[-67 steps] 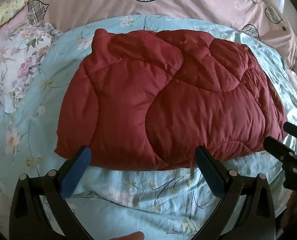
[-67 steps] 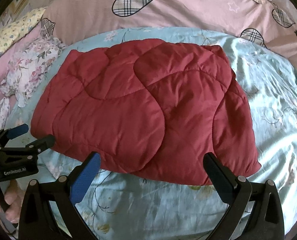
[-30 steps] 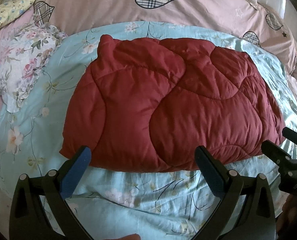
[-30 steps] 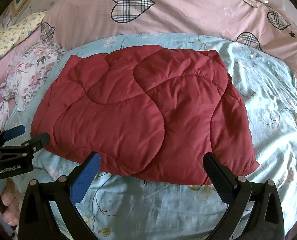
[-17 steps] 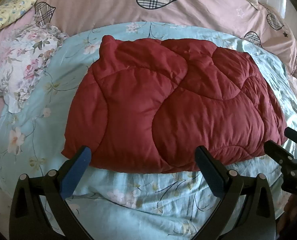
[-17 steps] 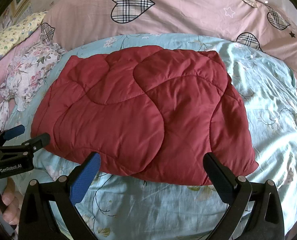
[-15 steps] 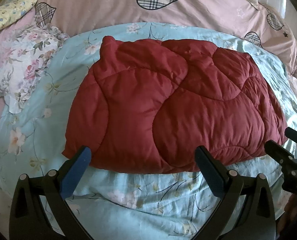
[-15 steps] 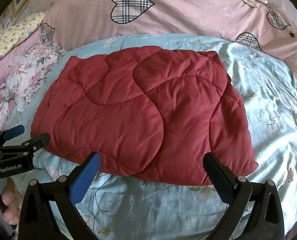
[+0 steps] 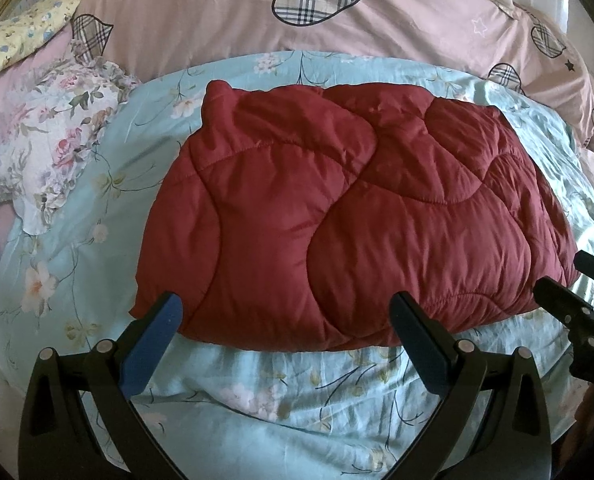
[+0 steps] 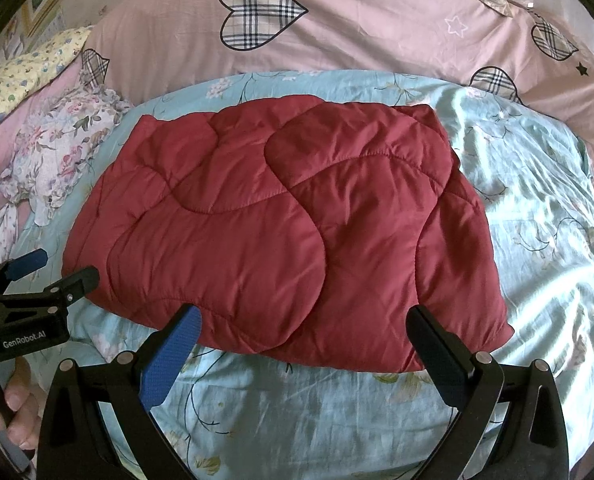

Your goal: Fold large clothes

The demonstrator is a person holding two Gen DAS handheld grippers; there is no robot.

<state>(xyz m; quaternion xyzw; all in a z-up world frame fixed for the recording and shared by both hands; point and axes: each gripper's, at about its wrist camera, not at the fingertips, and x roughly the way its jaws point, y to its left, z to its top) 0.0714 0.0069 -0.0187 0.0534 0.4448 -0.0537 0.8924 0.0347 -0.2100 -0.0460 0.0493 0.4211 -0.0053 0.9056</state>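
Note:
A dark red quilted padded garment (image 9: 353, 216) lies folded into a thick rectangle on the light blue floral bedsheet (image 9: 257, 396); it also shows in the right wrist view (image 10: 281, 236). My left gripper (image 9: 287, 318) is open and empty, just short of the garment's near edge. My right gripper (image 10: 305, 330) is open and empty, its fingers astride the near edge without touching it. The right gripper also shows at the right edge of the left wrist view (image 9: 573, 280), and the left gripper at the left edge of the right wrist view (image 10: 53, 268).
A pink duvet with plaid hearts (image 10: 337, 32) lies bunched behind the garment. A white floral cloth (image 9: 53, 152) and a yellow floral pillow (image 9: 21, 44) lie at the left. The bed's near edge drops away just under the grippers.
Both grippers have drifted slightly back from the garment and stayed open. The garment has not moved.

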